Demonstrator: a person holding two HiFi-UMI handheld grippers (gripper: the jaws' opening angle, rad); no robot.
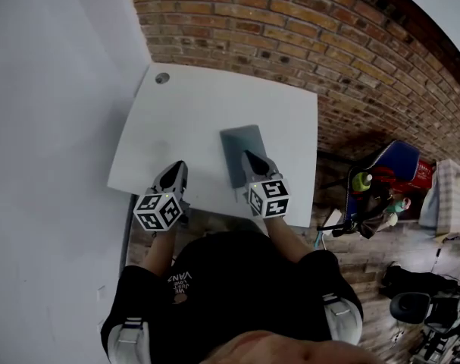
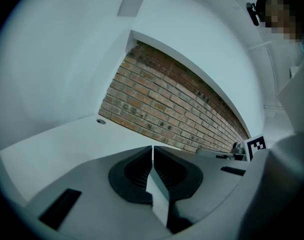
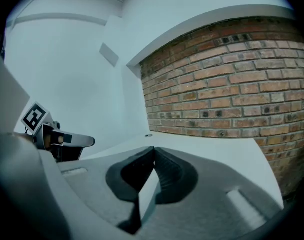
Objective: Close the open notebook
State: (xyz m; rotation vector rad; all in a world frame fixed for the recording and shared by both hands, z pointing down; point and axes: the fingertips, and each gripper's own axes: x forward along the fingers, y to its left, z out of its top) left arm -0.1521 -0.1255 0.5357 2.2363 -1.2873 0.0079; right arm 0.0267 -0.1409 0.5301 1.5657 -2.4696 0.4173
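Grey notebook (image 1: 241,139) lies flat with its cover shut on the white desk (image 1: 192,105), right of centre. Its near short edge is close to the front edge of the desk.

Your right hand-held gripper (image 1: 247,156) reaches forward over the near half of the notebook, nose tilted slightly down. Its marker cube sits just past the front edge of the desk. From the head view you cannot tell whether the tips touch the cover. In the right gripper view the right hand-held gripper (image 3: 153,150) has its jaws clenched, tips meeting, nothing between them.

Your left hand-held gripper (image 1: 176,167) is well left of the notebook, over the near left part of the desk, and points forward and slightly down. In the left gripper view the left hand-held gripper (image 2: 152,149) has its jaws pressed together and holds nothing, with bare desk ahead of it.

Both forearms (image 1: 286,233) come out from your body, elbows bent. The two grippers are roughly level with each other and near parallel, apart by about the width of your chest.

A round grommet (image 1: 162,77) sits at the far left corner of the desk. A brick wall (image 1: 290,29) stands behind it.
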